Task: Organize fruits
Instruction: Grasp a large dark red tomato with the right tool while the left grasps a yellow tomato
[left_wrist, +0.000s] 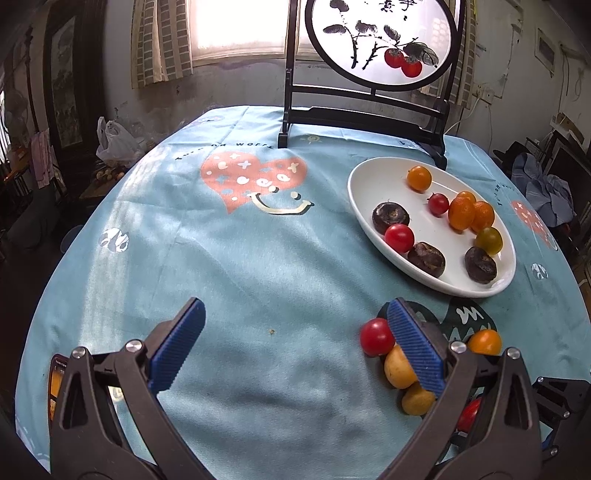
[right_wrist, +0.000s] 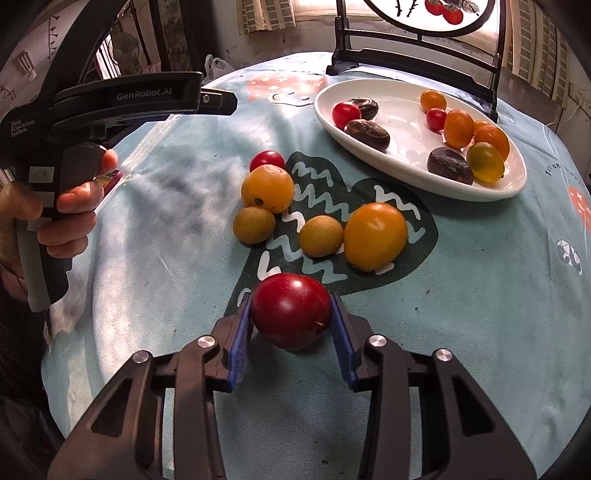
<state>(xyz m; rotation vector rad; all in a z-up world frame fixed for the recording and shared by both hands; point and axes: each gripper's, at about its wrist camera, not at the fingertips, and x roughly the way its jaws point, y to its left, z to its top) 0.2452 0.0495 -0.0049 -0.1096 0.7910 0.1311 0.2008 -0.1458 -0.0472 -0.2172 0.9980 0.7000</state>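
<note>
A white oval plate (left_wrist: 373, 168) (right_wrist: 413, 177) holds several red and orange tomatoes, kumquats and dark water chestnuts. Loose fruit lies on the blue cloth in front of it: a small red tomato (right_wrist: 267, 159) (left_wrist: 376, 336), an orange fruit (right_wrist: 267, 188), two tan longans (right_wrist: 254, 224) (right_wrist: 320, 235) and an orange tomato (right_wrist: 376, 235). My right gripper (right_wrist: 291, 317) is shut on a large red tomato (right_wrist: 291, 311) low over the cloth. My left gripper (left_wrist: 295, 339) is open and empty, its right finger just beside the loose fruit.
A black-framed round painted screen (left_wrist: 380, 44) stands at the back of the table behind the plate. The table's edge curves round on the left and right. The left hand and gripper body (right_wrist: 122, 99) hang at the left of the right wrist view.
</note>
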